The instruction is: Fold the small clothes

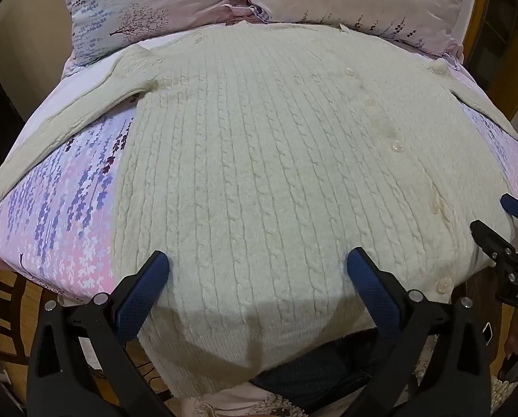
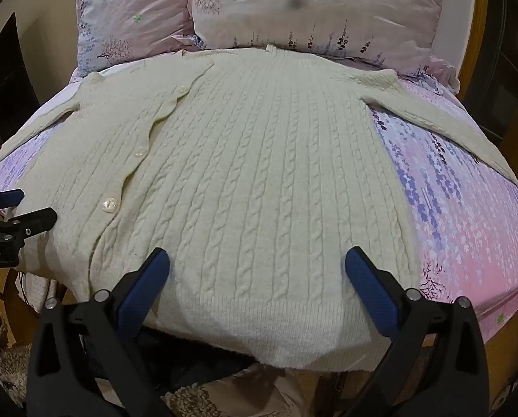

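A cream cable-knit cardigan (image 1: 259, 146) lies flat and buttoned on the bed, sleeves spread out to both sides, hem hanging over the near edge. It also shows in the right wrist view (image 2: 259, 173). My left gripper (image 1: 257, 264) is open, its blue-padded fingers just above the hem on the cardigan's left half. My right gripper (image 2: 257, 264) is open above the hem on the right half. The right gripper shows at the right edge of the left wrist view (image 1: 502, 215). The left gripper shows at the left edge of the right wrist view (image 2: 22, 205).
The bed has a pink and purple floral sheet (image 1: 61, 215). Two matching pillows (image 2: 311, 7) lie at the head, just beyond the cardigan's collar. A wooden bed frame (image 2: 481, 17) is at the right. Wooden floor and a shaggy rug (image 2: 1, 358) lie below the near edge.
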